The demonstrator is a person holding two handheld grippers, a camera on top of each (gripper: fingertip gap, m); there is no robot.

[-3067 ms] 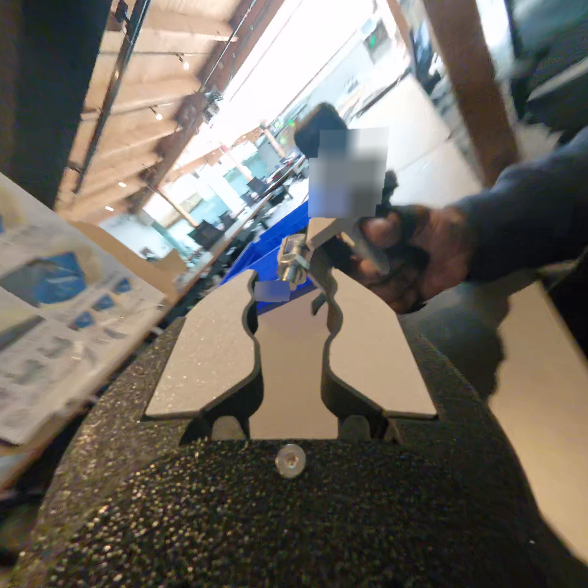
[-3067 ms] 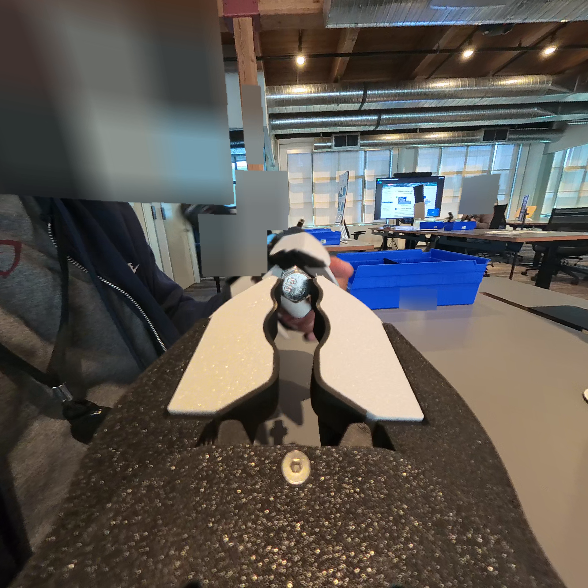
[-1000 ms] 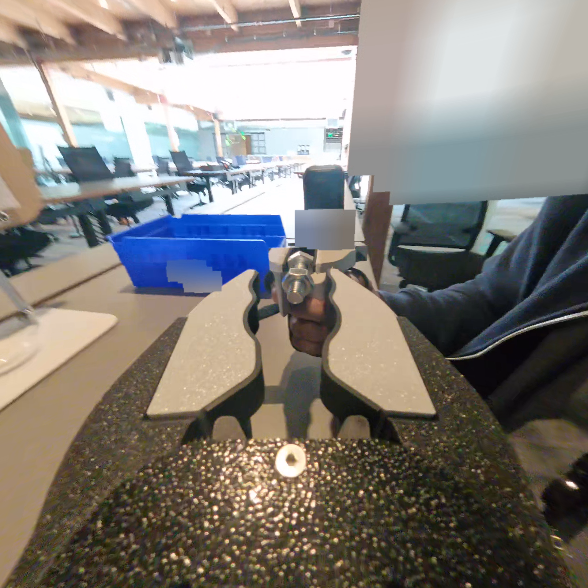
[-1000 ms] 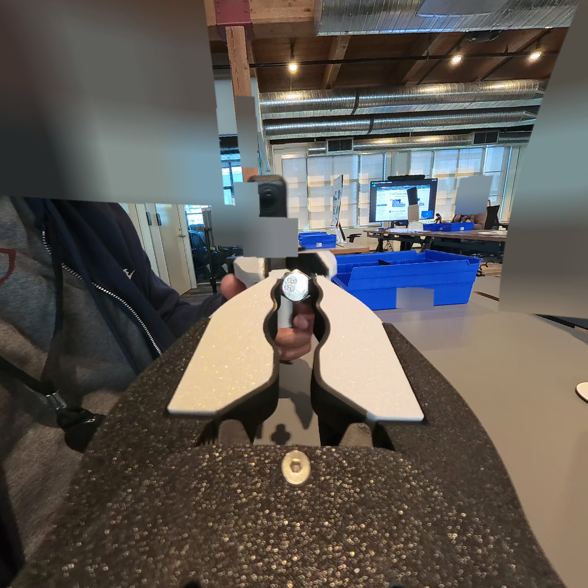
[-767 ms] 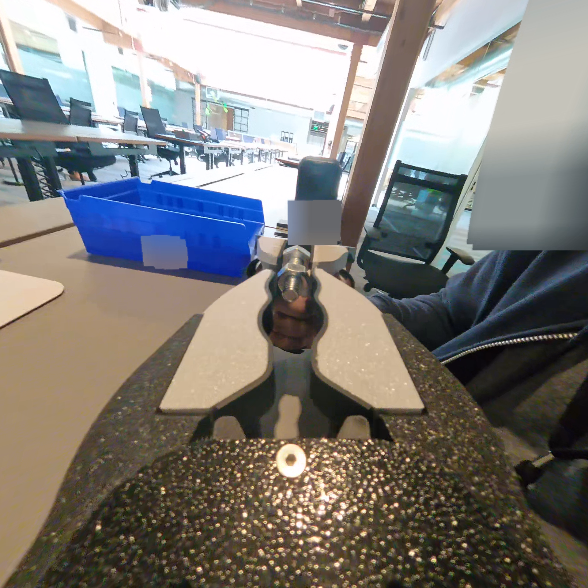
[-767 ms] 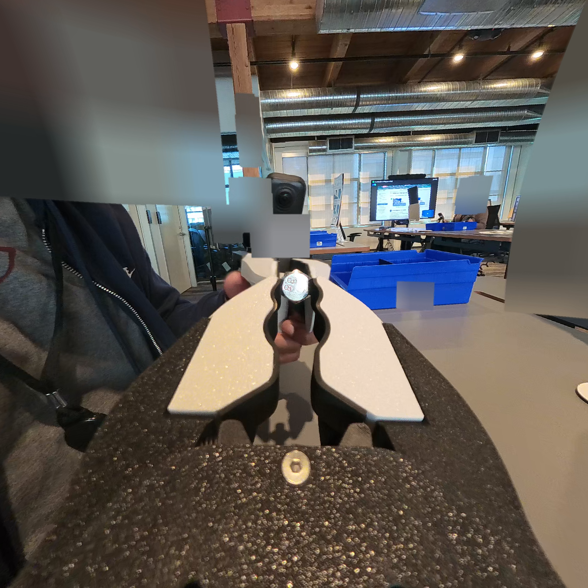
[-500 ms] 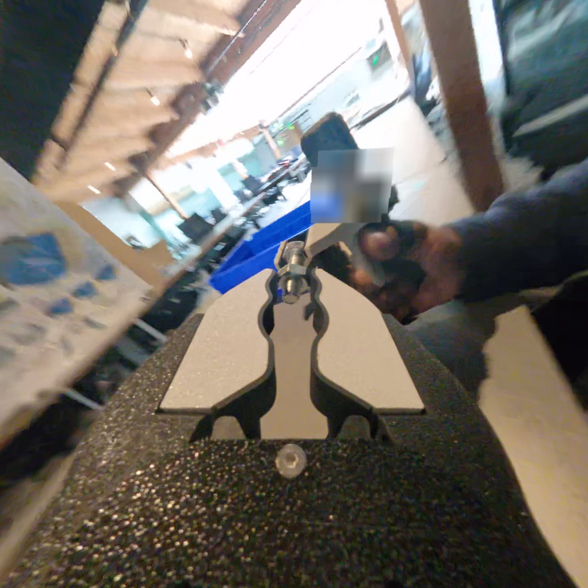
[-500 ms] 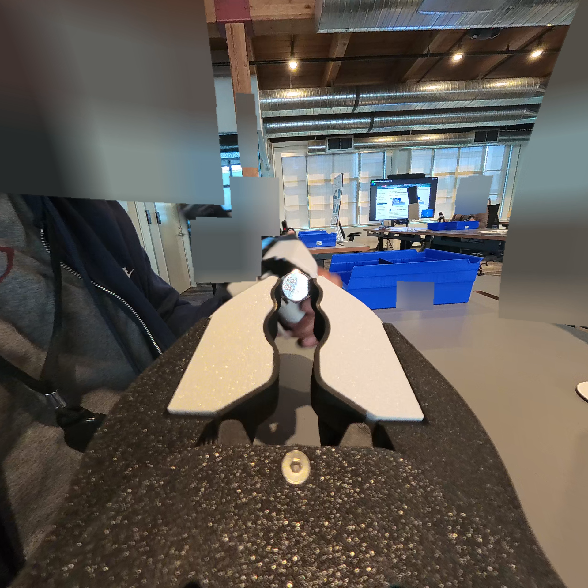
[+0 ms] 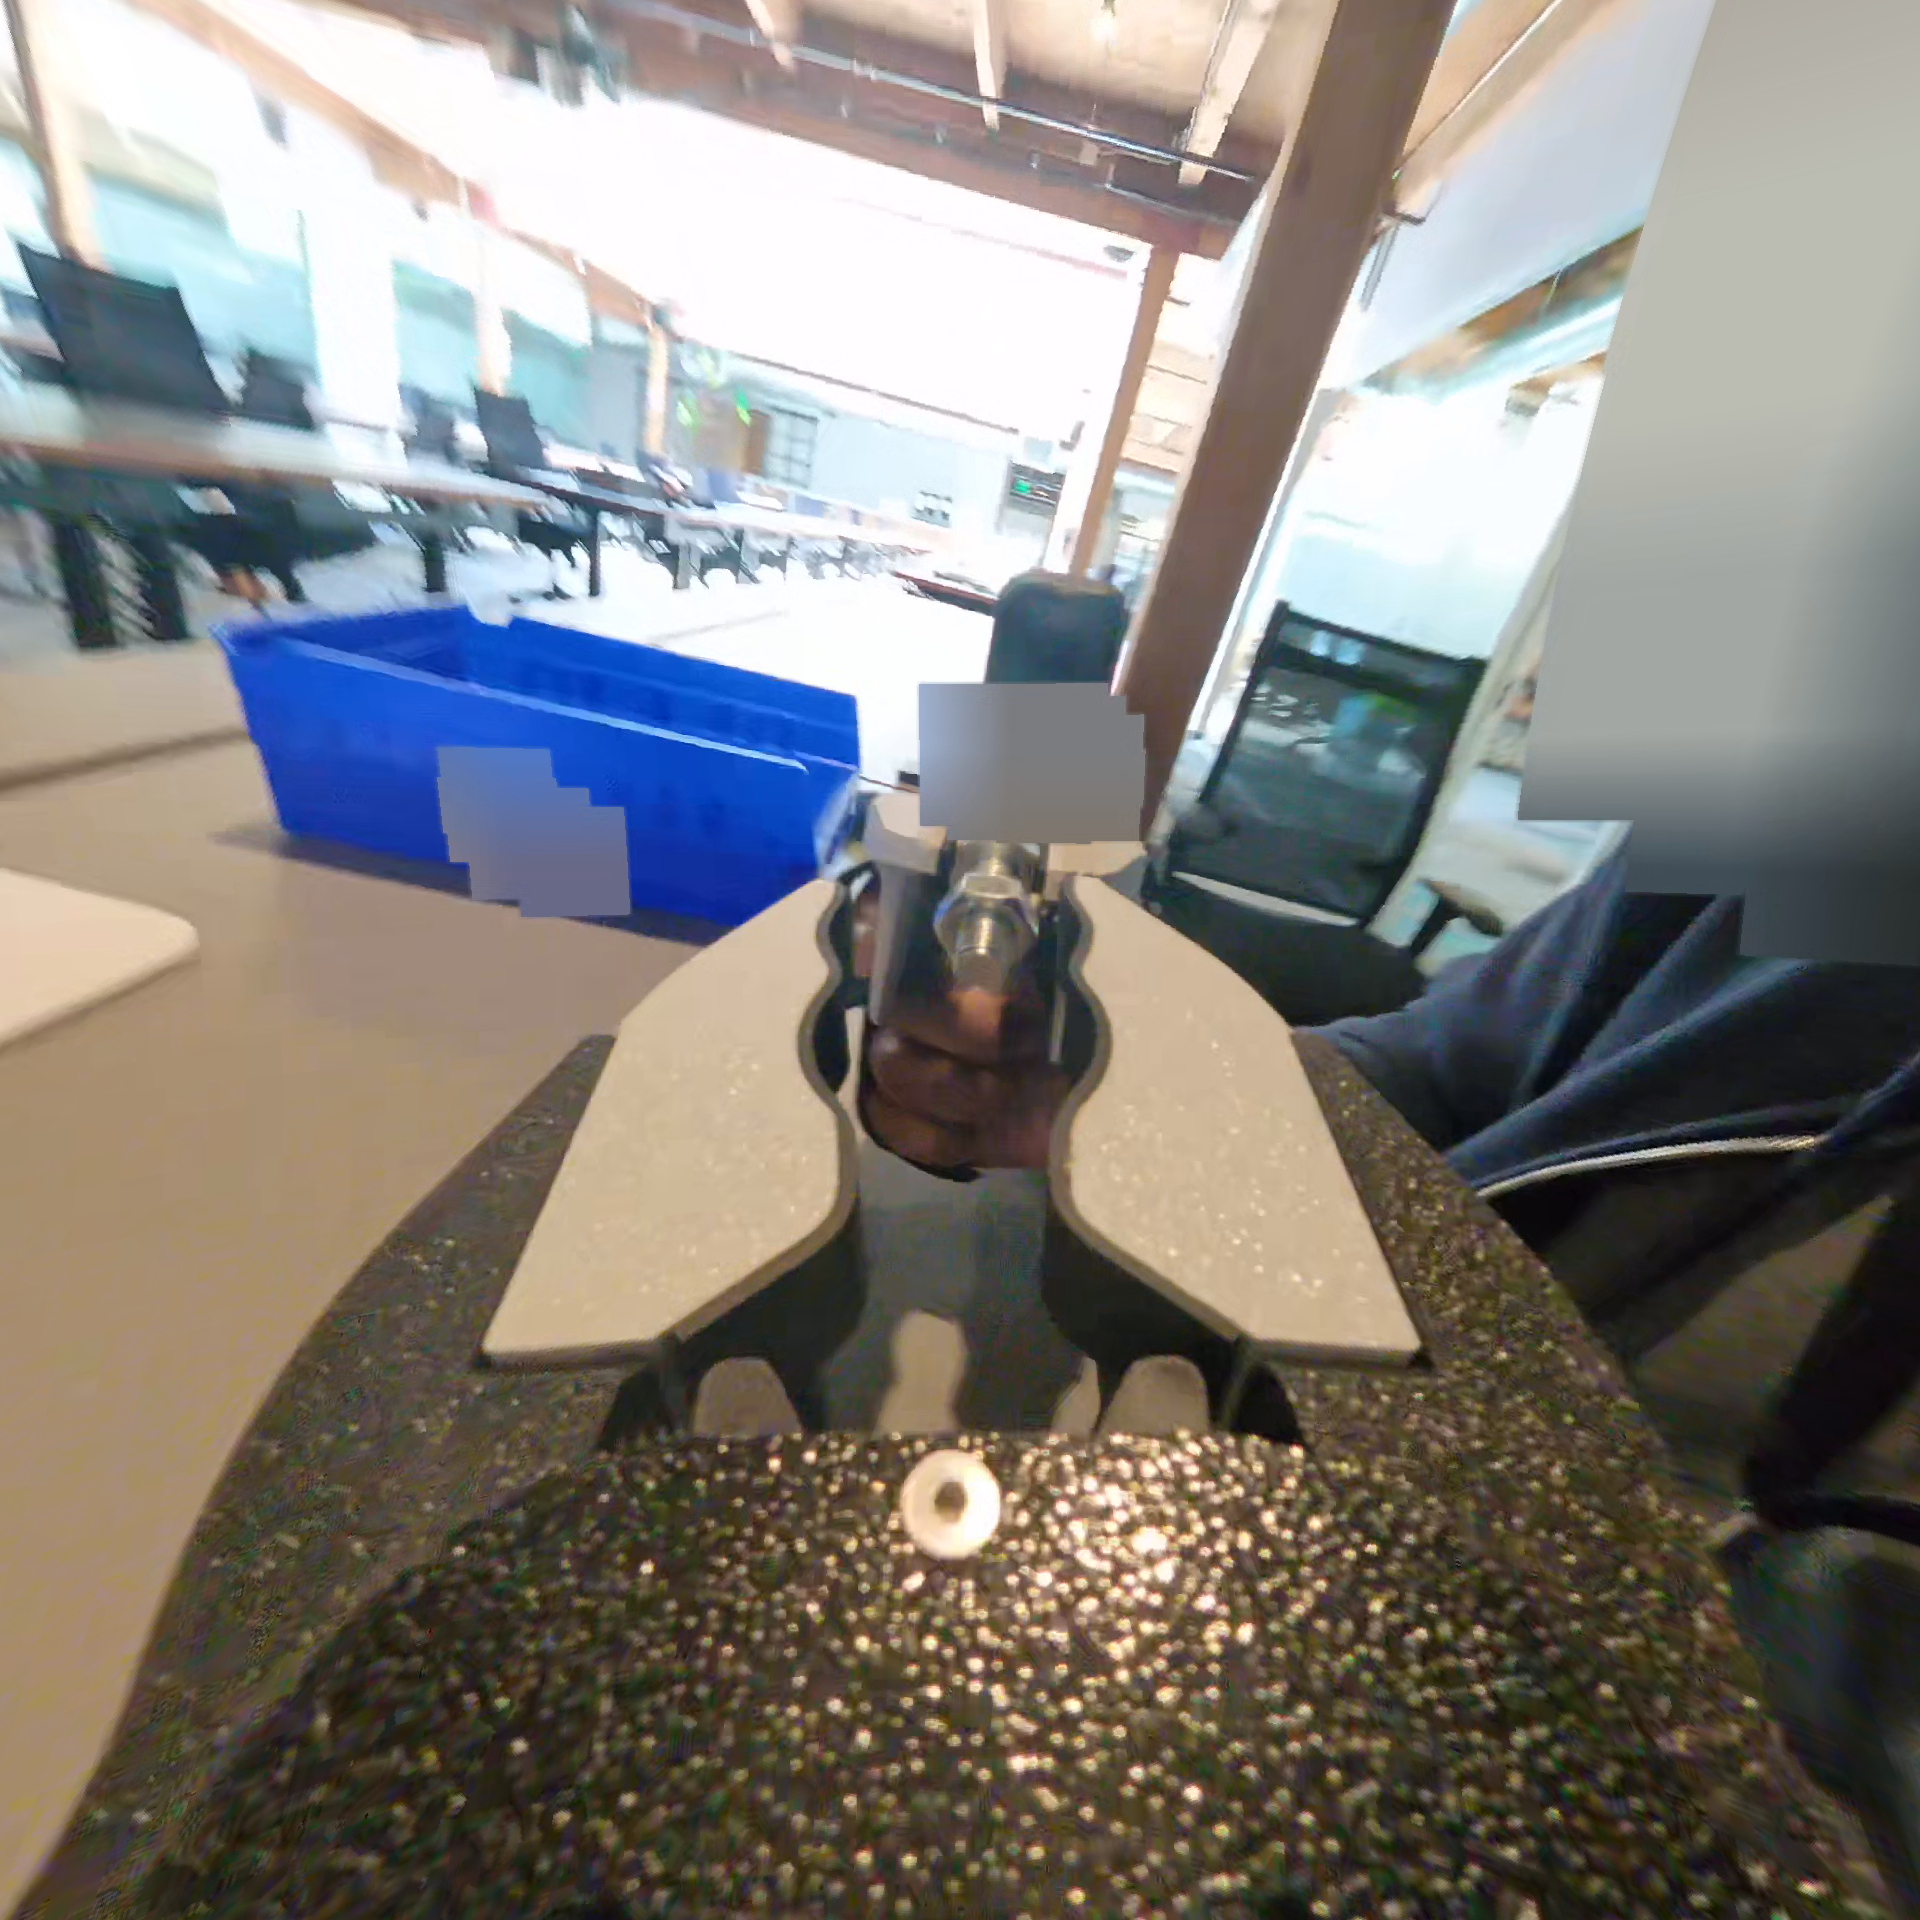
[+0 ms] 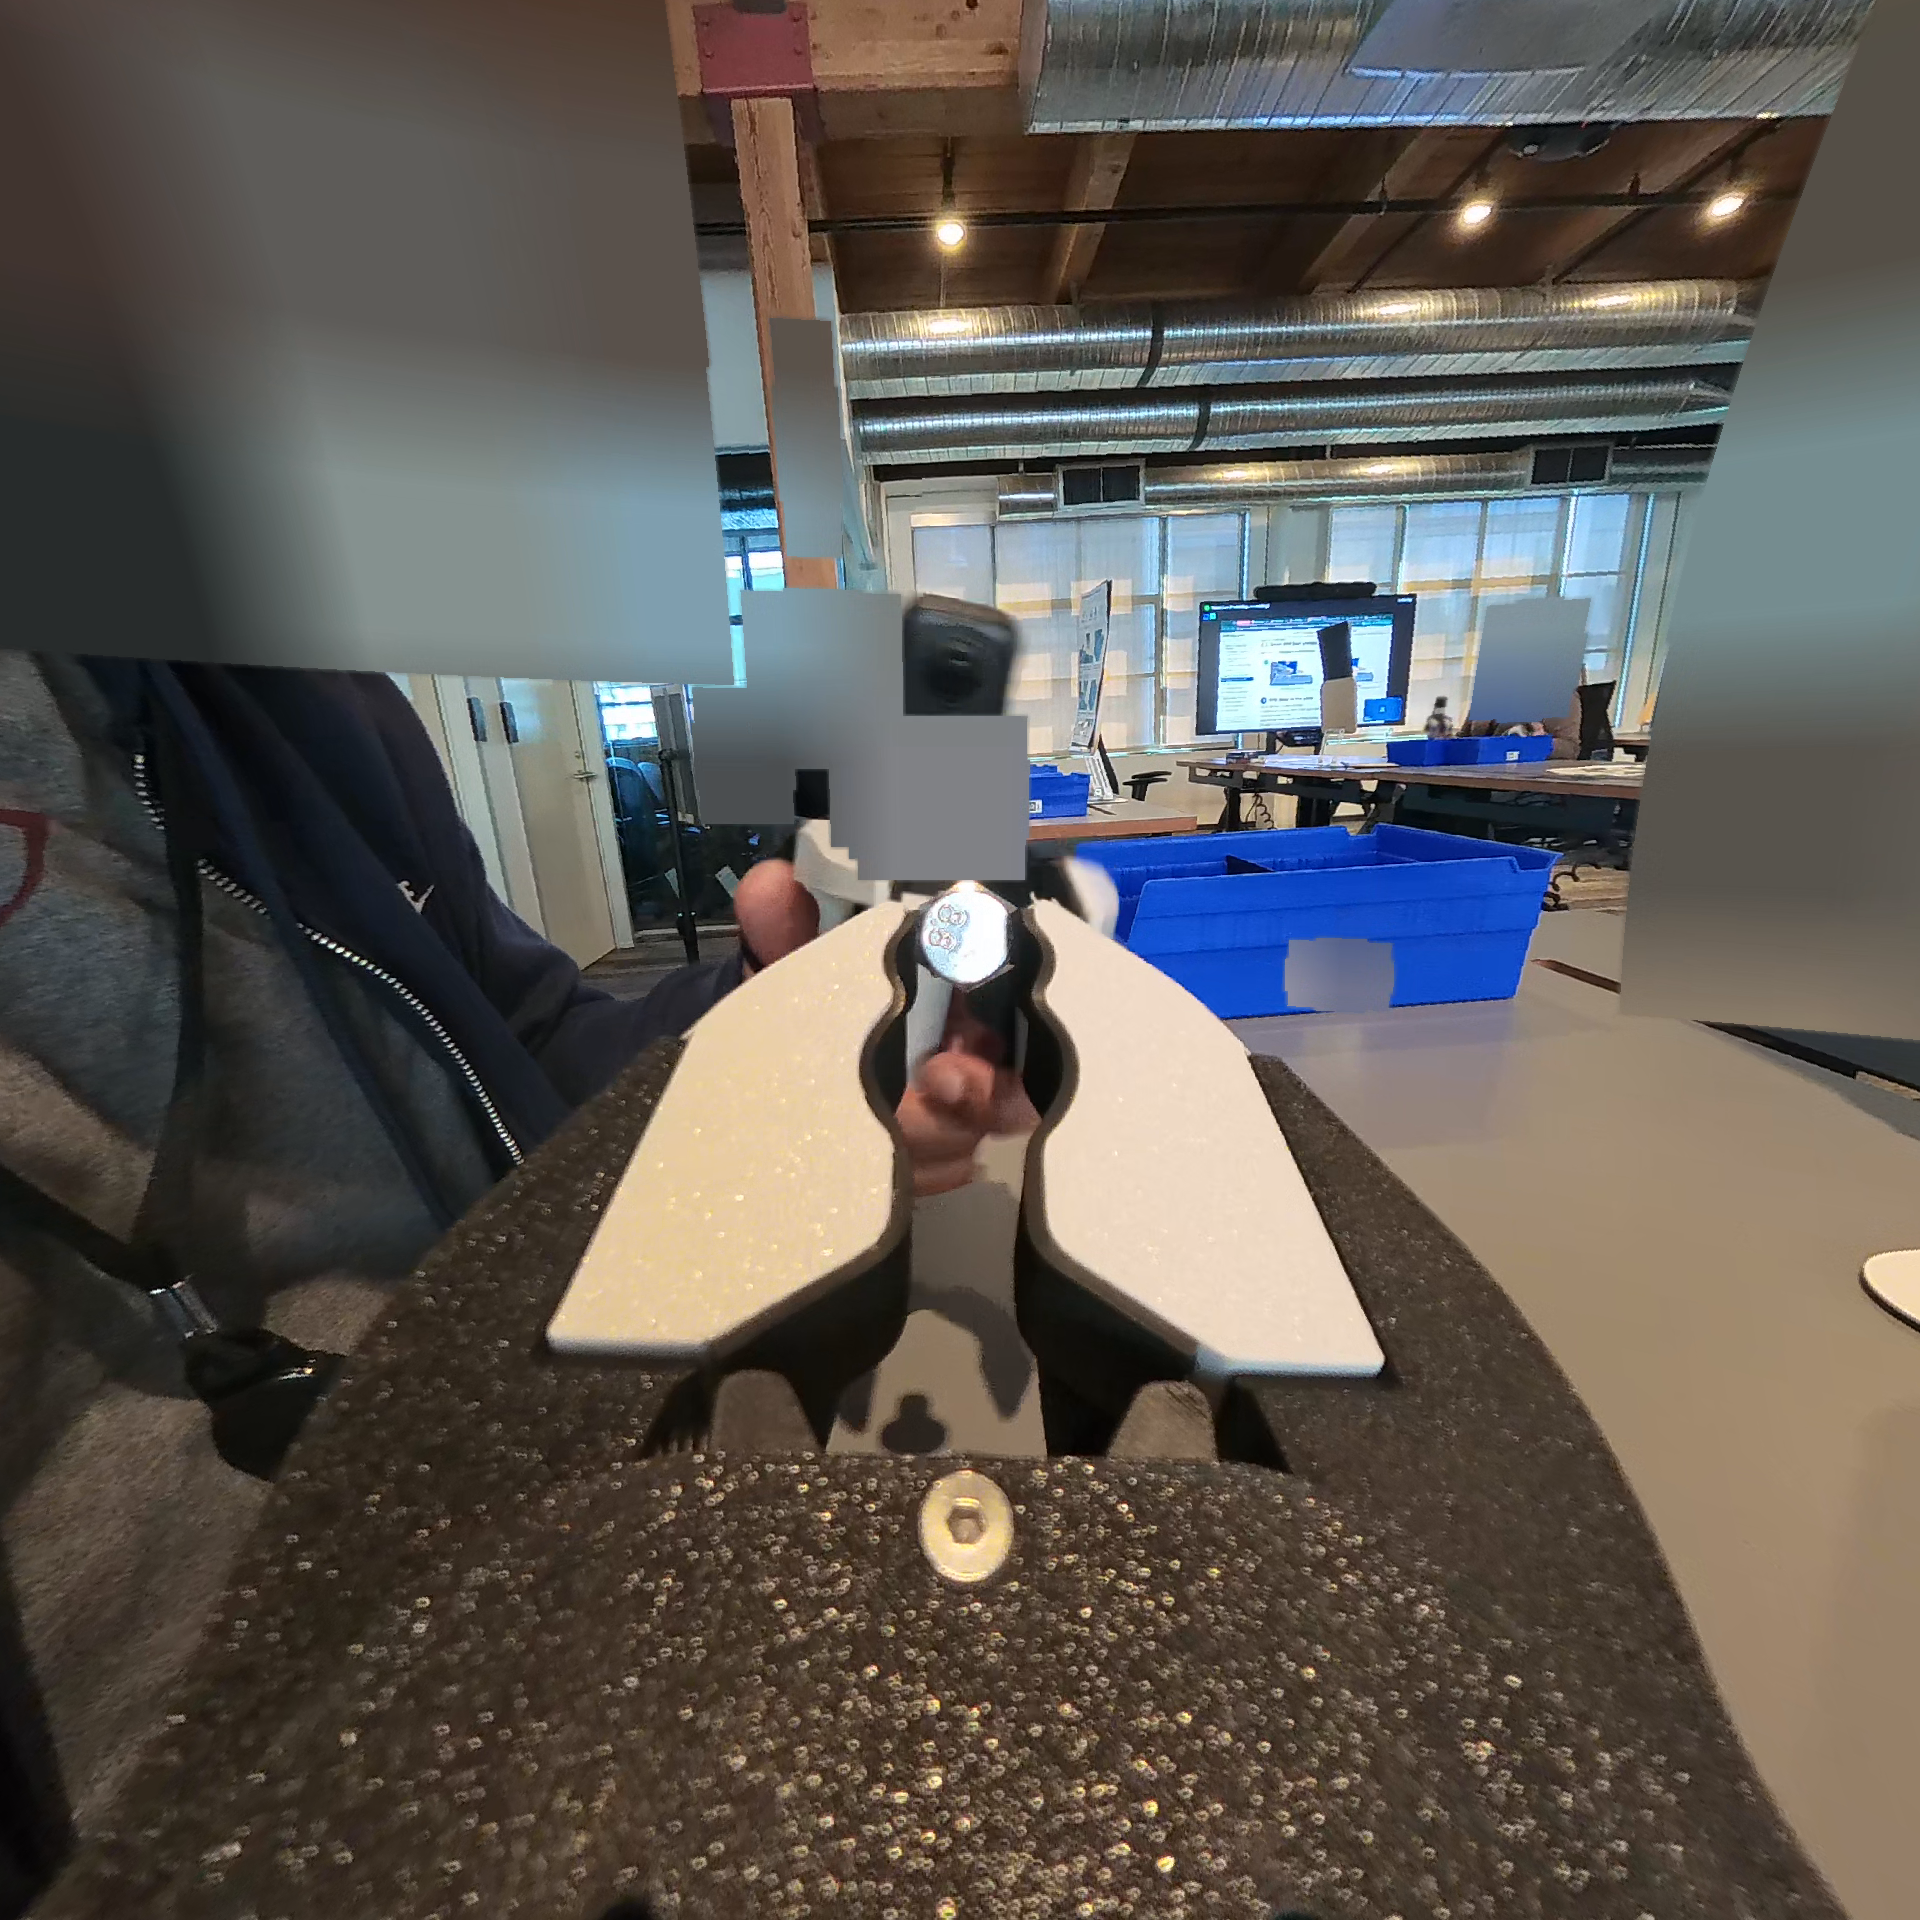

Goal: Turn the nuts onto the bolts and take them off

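Observation:
A steel bolt is held in the air between the two grippers, which face each other. My right gripper [image 10: 961, 935] is shut on the bolt's hex head [image 10: 961, 940]. In the left wrist view the threaded end [image 9: 977, 961] points at the camera, with a hex nut [image 9: 987, 899] a short way down the thread. My left gripper [image 9: 951, 904] is open, level, its fingers either side of the nut with a gap on each side. The left gripper's white fingers [image 10: 831, 878] show behind the bolt head in the right wrist view.
A blue bin [image 9: 540, 727] stands on the grey table [image 9: 260, 1091] behind the grippers; it also shows in the right wrist view [image 10: 1330, 914]. A white pad [image 9: 62, 956] lies at the left. The person's dark sleeve [image 9: 1610, 1039] and a black chair [image 9: 1340, 769] are at the right.
Half a second ago my left gripper was shut on the nut and rolled over. It has now rolled back level and opened. The right gripper has held the bolt still.

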